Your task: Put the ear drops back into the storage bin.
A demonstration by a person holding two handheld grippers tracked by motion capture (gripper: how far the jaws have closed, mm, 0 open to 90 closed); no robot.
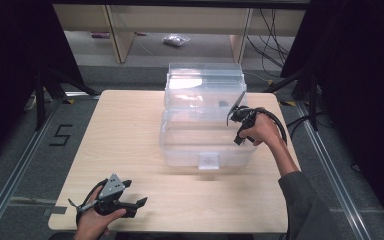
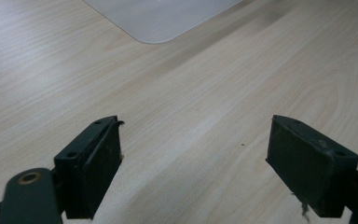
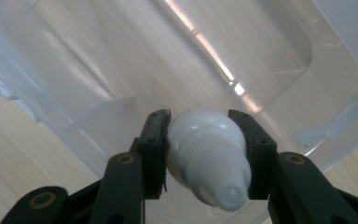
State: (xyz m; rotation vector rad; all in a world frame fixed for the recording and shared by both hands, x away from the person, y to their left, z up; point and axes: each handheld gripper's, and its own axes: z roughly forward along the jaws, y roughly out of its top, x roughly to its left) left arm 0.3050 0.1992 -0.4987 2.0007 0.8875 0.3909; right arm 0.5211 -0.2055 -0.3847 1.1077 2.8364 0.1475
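Pale wooden table stands on a grey floor, carrying a clear plastic storage box with its lid raised at the far side. At the box's right rim the right gripper has its jaws clamped on a small white bottle, holding it over the open box, nozzle end toward the camera. Near the table's front left corner, the left gripper rests low over bare wood, jaws wide apart with nothing between them.

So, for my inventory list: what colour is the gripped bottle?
White bottle; right gripper view shows it best.
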